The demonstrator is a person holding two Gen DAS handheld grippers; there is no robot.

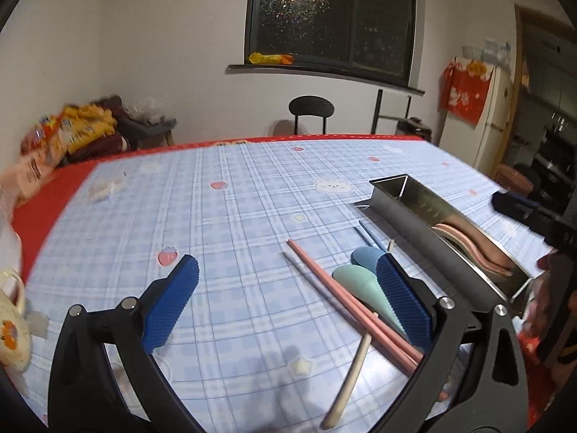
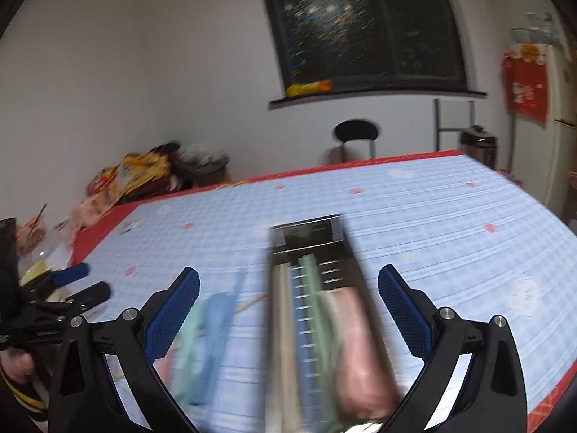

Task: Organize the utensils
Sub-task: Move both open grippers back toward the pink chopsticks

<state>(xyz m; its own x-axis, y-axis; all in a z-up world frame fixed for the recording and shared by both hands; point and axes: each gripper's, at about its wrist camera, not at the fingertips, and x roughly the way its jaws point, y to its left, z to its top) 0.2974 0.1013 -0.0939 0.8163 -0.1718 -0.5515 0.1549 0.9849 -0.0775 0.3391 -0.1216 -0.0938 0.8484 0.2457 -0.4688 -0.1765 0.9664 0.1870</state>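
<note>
Left gripper (image 1: 288, 310) is spread wide, empty; pink chopsticks (image 1: 346, 299) lie between its fingers. Right gripper (image 2: 288, 314) is spread wide, empty, over a blurred metal tray (image 2: 317, 310). Only the left view shows the chopsticks sharply.

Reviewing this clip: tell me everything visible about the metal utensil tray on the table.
The metal utensil tray is a long, narrow, open-topped trough that looks like stainless steel, with a dull grey outer wall and a shiny inner wall. It rests flat on the checked tablecloth, running diagonally away from the viewer. A pink utensil lies inside at its near end; the far end looks bare. The right wrist view is blurred but suggests slots in its floor. Neither tool touches it.
</note>
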